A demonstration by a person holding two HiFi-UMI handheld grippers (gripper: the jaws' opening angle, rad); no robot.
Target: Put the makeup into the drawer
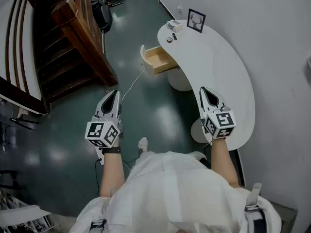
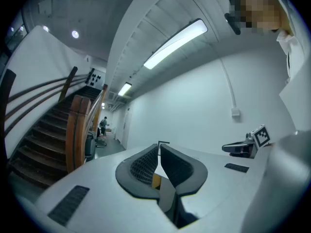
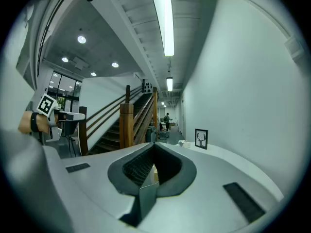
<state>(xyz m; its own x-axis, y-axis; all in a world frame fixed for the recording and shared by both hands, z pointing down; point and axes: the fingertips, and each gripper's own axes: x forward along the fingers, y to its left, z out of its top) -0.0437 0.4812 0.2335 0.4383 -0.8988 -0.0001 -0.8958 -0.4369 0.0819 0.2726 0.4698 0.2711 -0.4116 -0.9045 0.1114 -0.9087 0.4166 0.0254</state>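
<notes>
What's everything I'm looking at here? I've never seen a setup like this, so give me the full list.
table: one, white, curved, along the right wall
drawer: one, white with a wooden inside, pulled open at the table's left side
picture frame: one, black, standing at the table's far end
small box: one, white, beside the frame
makeup pieces: two, small and dark, on the table near the box
staircase: one, brown wood, at the left
cable: one, white, on the dark green floor
left gripper: one, white and black, jaws shut, empty, over the floor
right gripper: one, white and black, jaws shut, empty, over the table
</notes>
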